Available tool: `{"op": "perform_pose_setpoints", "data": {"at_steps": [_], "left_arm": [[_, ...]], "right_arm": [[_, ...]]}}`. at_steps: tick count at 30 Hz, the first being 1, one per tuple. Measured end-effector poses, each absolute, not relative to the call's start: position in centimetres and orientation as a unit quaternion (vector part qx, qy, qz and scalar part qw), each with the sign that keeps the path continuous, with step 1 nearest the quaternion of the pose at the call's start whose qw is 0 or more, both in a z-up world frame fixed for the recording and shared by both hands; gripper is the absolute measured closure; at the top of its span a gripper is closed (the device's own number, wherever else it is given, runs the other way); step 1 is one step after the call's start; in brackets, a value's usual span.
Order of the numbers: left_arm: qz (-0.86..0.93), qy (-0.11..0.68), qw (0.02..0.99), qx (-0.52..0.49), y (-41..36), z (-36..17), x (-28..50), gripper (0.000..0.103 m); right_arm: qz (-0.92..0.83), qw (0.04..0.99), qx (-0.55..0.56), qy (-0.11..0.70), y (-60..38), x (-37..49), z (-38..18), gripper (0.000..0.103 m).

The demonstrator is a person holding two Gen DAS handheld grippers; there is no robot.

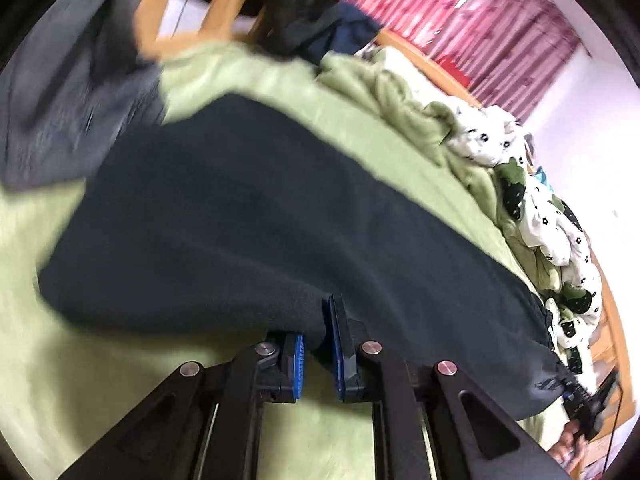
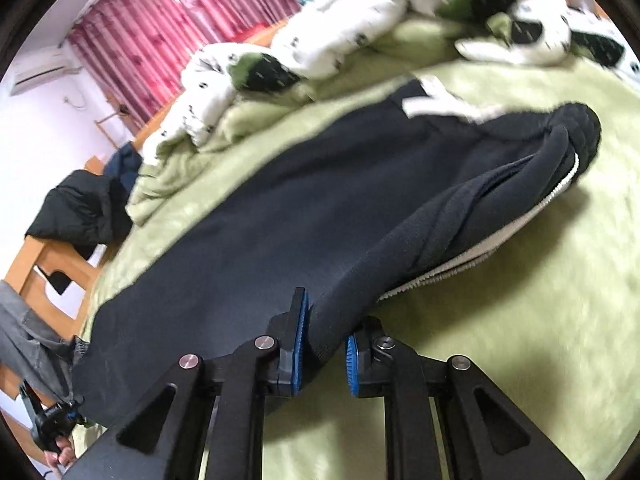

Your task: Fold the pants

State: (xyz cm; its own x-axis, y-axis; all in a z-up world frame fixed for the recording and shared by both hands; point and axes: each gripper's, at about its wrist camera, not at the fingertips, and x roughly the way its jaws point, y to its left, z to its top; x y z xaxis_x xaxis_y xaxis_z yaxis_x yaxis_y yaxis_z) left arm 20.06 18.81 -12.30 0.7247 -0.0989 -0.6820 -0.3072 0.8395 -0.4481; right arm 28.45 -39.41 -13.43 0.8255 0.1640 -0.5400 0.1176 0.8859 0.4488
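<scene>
Both sets of fingers clenched on the dark pants (image 1: 248, 216): left gripper (image 1: 316, 344) pinching a hem edge, right gripper (image 2: 324, 340) bunching the waistband, rest spread ahead on the green bed (image 2: 520, 320). Could slip out mid-fold, thick fabric only barely pinched.

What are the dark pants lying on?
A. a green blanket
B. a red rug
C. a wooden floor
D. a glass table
A: the pants lie spread on a fuzzy green blanket, which shows around them in both views.
</scene>
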Motion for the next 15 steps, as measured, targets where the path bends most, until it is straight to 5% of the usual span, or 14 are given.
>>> {"op": "perform_pose_setpoints", "data": {"at_steps": [7, 15], "left_arm": [[0.069, 0.318, 0.913, -0.247, 19.8, -8.4, 27.8, 0.092], [0.112, 0.337, 0.918, -0.174, 18.0, -10.0, 37.5, 0.092]], "right_arm": [[0.040, 0.941, 0.209, 0.264, -39.3, 33.6, -8.8, 0.087], [0.004, 0.945, 0.151, 0.289, -36.7, 44.5, -8.1, 0.087]]}}
